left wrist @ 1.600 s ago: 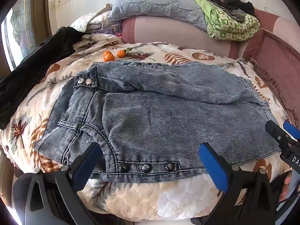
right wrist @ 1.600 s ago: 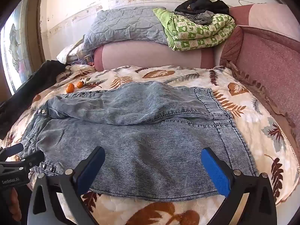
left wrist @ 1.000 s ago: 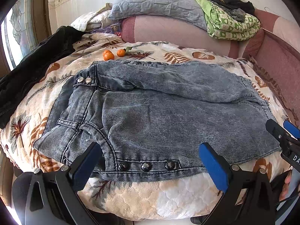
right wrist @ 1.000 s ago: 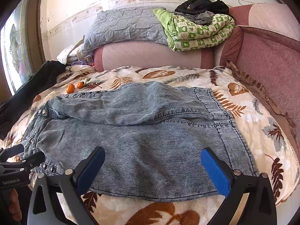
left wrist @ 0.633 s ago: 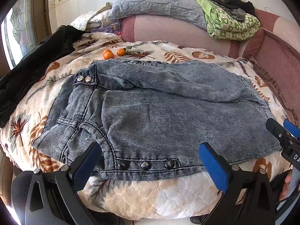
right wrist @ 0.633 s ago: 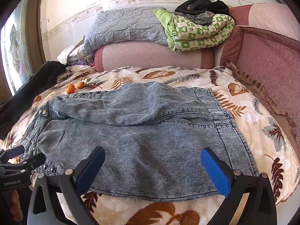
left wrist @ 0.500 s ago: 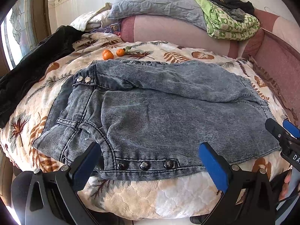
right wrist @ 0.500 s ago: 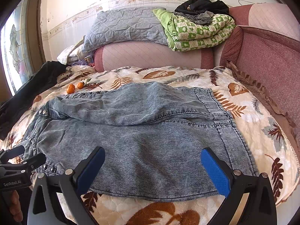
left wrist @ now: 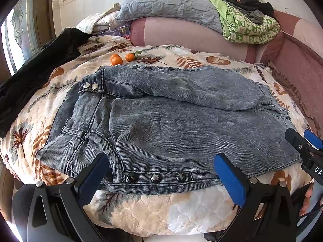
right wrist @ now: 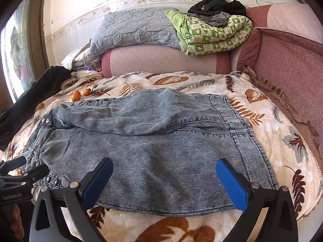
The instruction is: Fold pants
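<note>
Right now both my tongs are spread wide and grasp nothing. My left tongs [left wrist: 161, 173] hover over the near edge of the bed [left wrist: 161, 211], above the waist end of the pants [left wrist: 181, 125]; my right tongs [right wrist: 164, 178] hover over the same near edge, above the leg end.

The pants lie flat across the middle of the bed, waist toward the left edge, hems toward the right edge, with one layer already folded over along the far side.

What could go wrong, as I judge it: the denim is thick and layered, so if I pinch only the top layer at the near hem, the lower layer may stay behind and the fold come out crooked. The waistband at the left is rumpled, and a bite there could catch a bunched flap and drag the far fold open. The bed cover is soft and quilted; tongs set too low could nip the cover along with the cloth. If my two tongs lift unevenly, the fold line will skew.

Counted: one pair of pants; three dark studs [left wrist: 155, 178] in a row on the near edge; two silver snaps [left wrist: 90, 86] at the waistband corner; two oranges [left wrist: 116, 59] near the far left corner; one green quilt [right wrist: 212, 34] and one grey quilt [right wrist: 137, 30] on the backrest; one black garment [left wrist: 36, 70] at the left edge.
</note>
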Available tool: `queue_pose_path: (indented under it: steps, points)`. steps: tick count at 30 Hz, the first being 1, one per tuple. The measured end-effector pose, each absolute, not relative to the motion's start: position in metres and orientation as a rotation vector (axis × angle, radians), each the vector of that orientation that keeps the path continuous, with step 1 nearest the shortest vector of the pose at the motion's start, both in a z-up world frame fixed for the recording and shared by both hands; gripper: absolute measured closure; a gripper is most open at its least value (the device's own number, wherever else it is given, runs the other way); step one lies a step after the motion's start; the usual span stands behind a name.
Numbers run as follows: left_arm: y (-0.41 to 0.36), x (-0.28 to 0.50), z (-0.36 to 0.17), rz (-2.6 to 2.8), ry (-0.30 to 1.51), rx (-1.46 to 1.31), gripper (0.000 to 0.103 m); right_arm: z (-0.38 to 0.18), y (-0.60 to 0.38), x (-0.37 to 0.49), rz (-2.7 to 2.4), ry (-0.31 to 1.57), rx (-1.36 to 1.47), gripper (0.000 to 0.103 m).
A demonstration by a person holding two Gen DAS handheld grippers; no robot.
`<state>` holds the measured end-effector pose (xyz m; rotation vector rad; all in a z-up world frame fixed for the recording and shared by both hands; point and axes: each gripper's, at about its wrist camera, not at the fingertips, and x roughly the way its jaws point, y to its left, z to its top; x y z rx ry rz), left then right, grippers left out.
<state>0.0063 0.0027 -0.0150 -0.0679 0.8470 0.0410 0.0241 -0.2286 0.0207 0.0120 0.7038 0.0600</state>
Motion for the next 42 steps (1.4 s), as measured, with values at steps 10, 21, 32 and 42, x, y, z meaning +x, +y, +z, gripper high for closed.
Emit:
queue_pose_path:
  steps: [10,21,32,42]
  points:
    - [0.040,0.025,-0.006,-0.027,0.891,-0.169,0.000,0.023,-0.253,0.032,0.146,0.784,0.154,0.000]
    - [0.183,0.127,0.021,0.142,0.909,-0.301,0.000,0.050,-0.379,0.142,0.022,0.976,0.364,0.000]
    - [0.187,0.079,-0.022,0.060,1.097,-0.332,0.000,-0.024,-0.462,0.101,-0.060,1.163,0.506,0.000]
    - [0.153,0.061,-0.070,0.116,1.205,-0.031,0.000,-0.037,-0.420,0.082,-0.112,1.332,0.271,0.035]
